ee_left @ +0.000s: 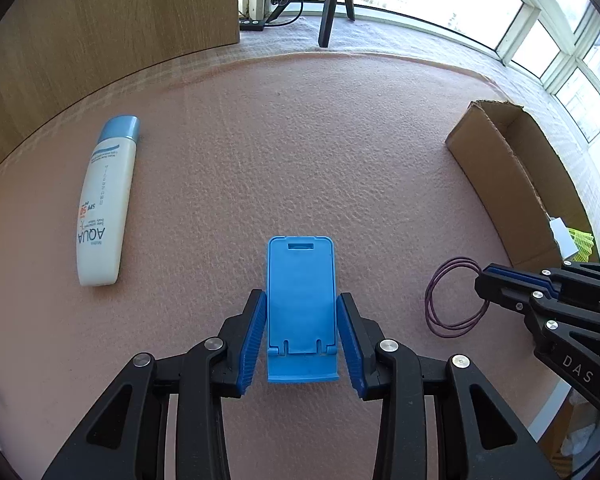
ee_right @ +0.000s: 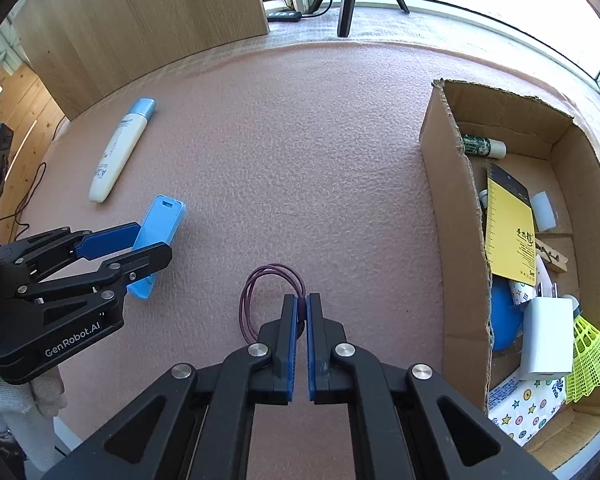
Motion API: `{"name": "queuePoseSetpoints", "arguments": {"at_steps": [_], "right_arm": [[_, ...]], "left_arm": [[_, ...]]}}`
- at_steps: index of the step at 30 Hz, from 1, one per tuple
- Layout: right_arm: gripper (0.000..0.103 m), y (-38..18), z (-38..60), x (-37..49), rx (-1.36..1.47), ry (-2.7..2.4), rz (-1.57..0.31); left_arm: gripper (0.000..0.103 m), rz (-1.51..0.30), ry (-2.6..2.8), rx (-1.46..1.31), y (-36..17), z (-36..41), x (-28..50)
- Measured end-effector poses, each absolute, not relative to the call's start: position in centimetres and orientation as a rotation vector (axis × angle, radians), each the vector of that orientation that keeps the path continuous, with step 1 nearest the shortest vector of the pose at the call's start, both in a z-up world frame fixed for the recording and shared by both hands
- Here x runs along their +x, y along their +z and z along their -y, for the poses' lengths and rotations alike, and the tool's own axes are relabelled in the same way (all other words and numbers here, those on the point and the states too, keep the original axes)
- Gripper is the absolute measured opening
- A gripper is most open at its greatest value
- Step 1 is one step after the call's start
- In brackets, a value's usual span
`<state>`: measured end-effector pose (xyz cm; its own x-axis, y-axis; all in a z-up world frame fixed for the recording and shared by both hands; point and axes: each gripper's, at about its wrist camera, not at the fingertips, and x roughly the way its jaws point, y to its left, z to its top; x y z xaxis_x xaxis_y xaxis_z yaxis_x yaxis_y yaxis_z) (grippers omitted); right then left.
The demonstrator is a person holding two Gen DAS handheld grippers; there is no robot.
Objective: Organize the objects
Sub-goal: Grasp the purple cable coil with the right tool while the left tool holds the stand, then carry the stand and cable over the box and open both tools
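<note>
A blue plastic phone stand (ee_left: 301, 280) lies on the pink mat, and my left gripper (ee_left: 302, 300) is shut on it, its blue pads pressing both long sides. In the right wrist view the same stand (ee_right: 162, 220) sits between the left gripper's (ee_right: 152, 240) fingers. A thin purple elastic loop (ee_right: 274, 267) rests on the mat with my right gripper (ee_right: 302, 300) shut on its right edge. The left wrist view shows this loop (ee_left: 428, 304) pinched by the right gripper (ee_left: 482, 280). A white sunscreen bottle (ee_left: 104, 204) with a blue cap lies flat to the left.
An open cardboard box (ee_right: 456, 240) stands at the right, holding a yellow card, a white charger, a shuttlecock and several other items. A wooden panel (ee_left: 112, 12) rises behind the mat. Tripod legs (ee_left: 332, 4) and a power strip stand by the window.
</note>
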<state>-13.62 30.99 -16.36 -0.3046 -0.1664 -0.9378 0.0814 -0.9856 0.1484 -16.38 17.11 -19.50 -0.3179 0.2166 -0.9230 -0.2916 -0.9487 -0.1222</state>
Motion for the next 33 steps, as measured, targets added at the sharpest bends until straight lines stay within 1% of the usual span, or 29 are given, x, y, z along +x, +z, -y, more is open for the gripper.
{"name": "queuePoseSetpoints", "arguments": {"at_steps": [9, 15, 19, 25, 33], "right_arm": [[0.004, -12.6, -33.5, -12.1, 1.638, -2.480, 0.168], [0.004, -9.0, -37.4, -9.9, 1.578, -2.568, 0.215], [0.004, -7.6, -40.3, -8.9, 1.553, -2.639, 0.234], [0.004, -6.5, -44.5, -8.2, 1.540, -2.720, 0.257], [0.004, -7.0, -49.1, -8.0, 1.566, -2.772, 0.305]], "left_arm": [[0.039, -0.081, 2.343, -1.534, -16.7, -18.3, -15.5], [0.039, -0.095, 2.340, -1.458, -14.5, -21.2, -15.3], [0.039, -0.109, 2.327, -1.414, -13.3, -23.9, -15.5], [0.039, -0.147, 2.290, -1.356, -12.2, -29.3, -16.4], [0.039, -0.199, 2.240, -1.319, -12.0, -36.0, -17.3]]}}
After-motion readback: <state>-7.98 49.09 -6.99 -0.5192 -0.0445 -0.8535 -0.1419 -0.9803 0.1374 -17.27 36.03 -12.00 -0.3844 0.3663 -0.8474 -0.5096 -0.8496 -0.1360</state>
